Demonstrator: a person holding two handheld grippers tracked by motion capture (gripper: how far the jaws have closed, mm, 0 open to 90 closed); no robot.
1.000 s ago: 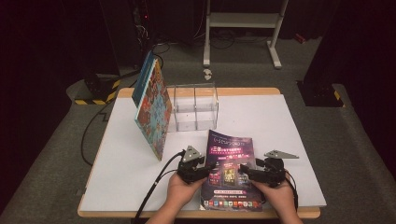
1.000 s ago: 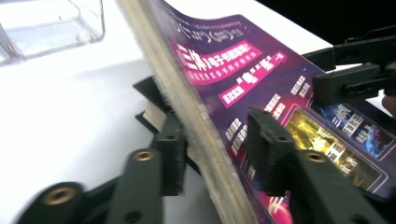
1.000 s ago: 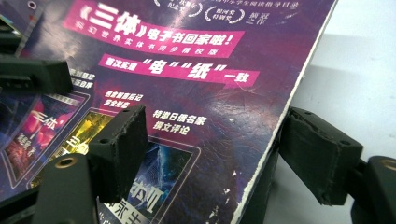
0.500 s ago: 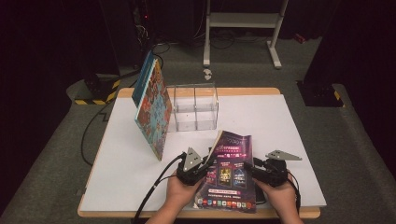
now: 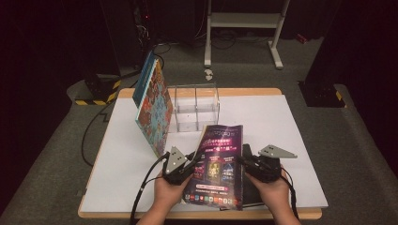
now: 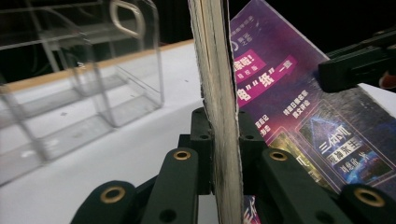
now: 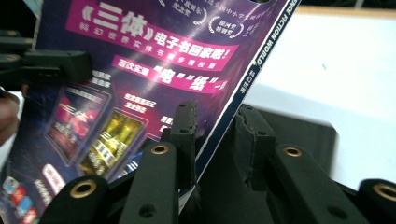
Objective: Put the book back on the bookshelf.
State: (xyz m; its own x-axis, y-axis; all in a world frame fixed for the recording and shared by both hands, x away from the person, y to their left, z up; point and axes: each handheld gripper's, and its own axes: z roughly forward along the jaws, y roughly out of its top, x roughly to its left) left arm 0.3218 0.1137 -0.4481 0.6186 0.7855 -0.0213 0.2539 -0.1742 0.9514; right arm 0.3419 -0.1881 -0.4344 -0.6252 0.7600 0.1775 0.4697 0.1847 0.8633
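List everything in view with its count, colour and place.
magazine: 1, purple cover, near table edge, tilted up between both grippers
book: 1, orange-and-blue patterned cover, upright, left of organizer
clear organizer: 1, transparent, table's far middle
table: 1, white top, wood edge
metal stand: 1, pale, floor behind table
left gripper: 1, black, clamped on magazine's page edge
right gripper: 1, black, jaws just been closing around magazine's spine edge
hands: 2, bottom edge

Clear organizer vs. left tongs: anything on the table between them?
High view: bare white table between the clear organizer and the left tongs; the magazine lies just beside.
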